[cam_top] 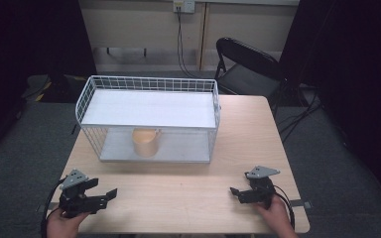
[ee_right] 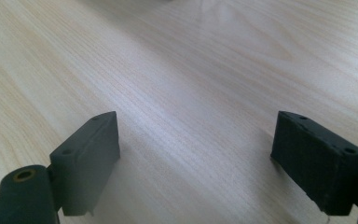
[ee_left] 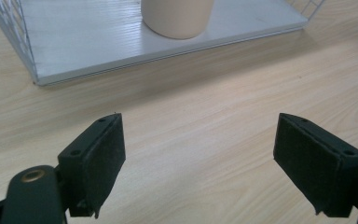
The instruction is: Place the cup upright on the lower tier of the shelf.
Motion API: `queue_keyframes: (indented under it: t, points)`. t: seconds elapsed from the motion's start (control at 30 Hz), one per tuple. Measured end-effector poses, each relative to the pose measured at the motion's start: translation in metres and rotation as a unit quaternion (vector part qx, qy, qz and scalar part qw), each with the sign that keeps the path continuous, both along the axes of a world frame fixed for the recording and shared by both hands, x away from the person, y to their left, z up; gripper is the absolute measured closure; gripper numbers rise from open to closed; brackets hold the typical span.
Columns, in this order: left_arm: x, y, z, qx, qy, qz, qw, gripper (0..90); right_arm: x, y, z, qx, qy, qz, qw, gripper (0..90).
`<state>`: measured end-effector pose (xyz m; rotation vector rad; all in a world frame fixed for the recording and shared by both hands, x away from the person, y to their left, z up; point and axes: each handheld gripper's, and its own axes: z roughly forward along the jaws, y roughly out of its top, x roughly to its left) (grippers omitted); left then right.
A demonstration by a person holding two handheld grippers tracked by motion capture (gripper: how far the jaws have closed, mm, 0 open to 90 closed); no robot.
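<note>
Both your left gripper (cam_top: 110, 194) and right gripper (cam_top: 234, 192) gape empty. Cup (cam_top: 145, 142), frame centre: light, rigid, smooth; grip its sidewall.

High view: looking down and forward over the table (cam_top: 193, 198). Gripper views: hovering close above its wood; the left one is sharing the rack (ee_left: 121, 51) with the high view.

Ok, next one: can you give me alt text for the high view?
A white wire rack with two shelves stands on a wooden table, a beige cup upright on its lower shelf. Near the table's front edge, a person's hands hold the left gripper and right gripper, both open and empty.
</note>
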<state>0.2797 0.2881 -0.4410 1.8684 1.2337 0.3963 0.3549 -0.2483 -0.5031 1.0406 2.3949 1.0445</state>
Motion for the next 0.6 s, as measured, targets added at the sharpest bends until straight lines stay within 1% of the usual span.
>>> queue_keyframes:
  t: [0.07,0.2,0.23,0.27,0.33,0.43,0.57,0.6]
  points:
    - [-0.001,0.002,-0.002,-0.005,0.002,-0.001,1.0,16.6,0.0,0.0,0.0,0.0,0.0,0.0,1.0,14.4]
    - [-0.002,0.008,-0.006,-0.002,0.004,-0.005,1.0,16.6,0.0,0.0,0.0,0.0,0.0,0.0,1.0,14.4]
    - [-0.002,0.009,-0.007,-0.006,0.005,-0.003,1.0,16.5,0.0,0.0,0.0,0.0,0.0,0.0,1.0,14.4]
    - [-0.002,0.011,-0.008,-0.003,0.006,-0.005,1.0,16.5,0.0,0.0,0.0,0.0,0.0,0.0,1.0,14.4]
    - [-0.002,0.013,-0.01,-0.007,0.007,-0.002,0.9999,16.5,0.0,0.0,0.0,0.0,0.0,0.0,1.0,14.4]
    - [-0.002,0.017,-0.013,-0.004,0.01,-0.001,0.9999,16.5,0.0,0.0,0.0,0.0,0.0,0.0,1.0,14.4]
    - [-0.001,0.021,-0.019,-0.007,0.01,0.002,0.9999,16.8,0.0,0.0,0.0,0.0,0.0,0.0,1.0,14.5]
    - [-0.001,0.022,-0.02,-0.004,0.011,0.001,0.9999,16.7,0.0,0.0,0.0,0.0,0.0,0.0,1.0,14.4]
